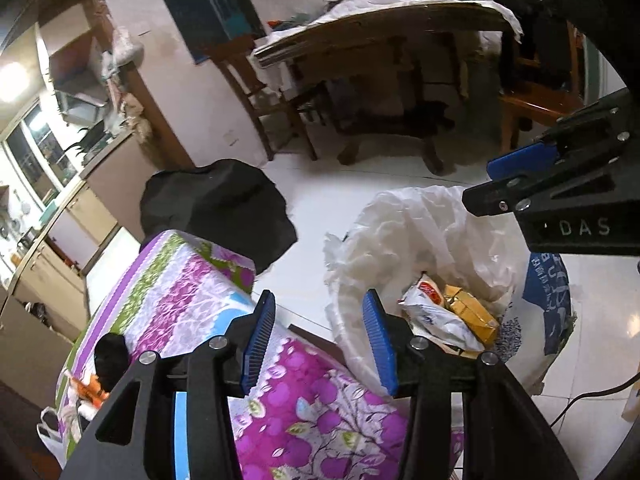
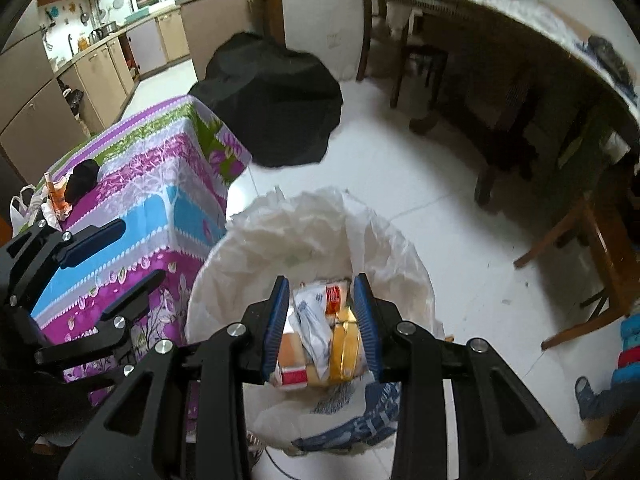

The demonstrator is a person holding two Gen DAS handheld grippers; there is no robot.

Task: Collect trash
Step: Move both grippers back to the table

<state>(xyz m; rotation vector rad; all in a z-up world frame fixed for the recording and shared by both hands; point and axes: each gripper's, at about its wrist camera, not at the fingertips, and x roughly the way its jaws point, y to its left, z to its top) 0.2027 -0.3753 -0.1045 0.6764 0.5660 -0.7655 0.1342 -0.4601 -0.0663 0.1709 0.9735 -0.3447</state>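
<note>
Right gripper (image 2: 322,320) fingers wide over white-lined trash bin (image 2: 416,280); left gripper (image 1: 320,340) wide, empty. Risk: snagging thin liner.

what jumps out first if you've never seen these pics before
The loud purple floral tablecloth grabs the eye first, draped over a table on the left. Beside it on the white floor stands a bin with a white liner, packets piled inside, with the open right gripper above it. Behind both sits a big black bag.

Blue-printed bag (image 2: 360,420) (lettering blurred) half hidden behind right gripper (image 2: 322,320)
</note>
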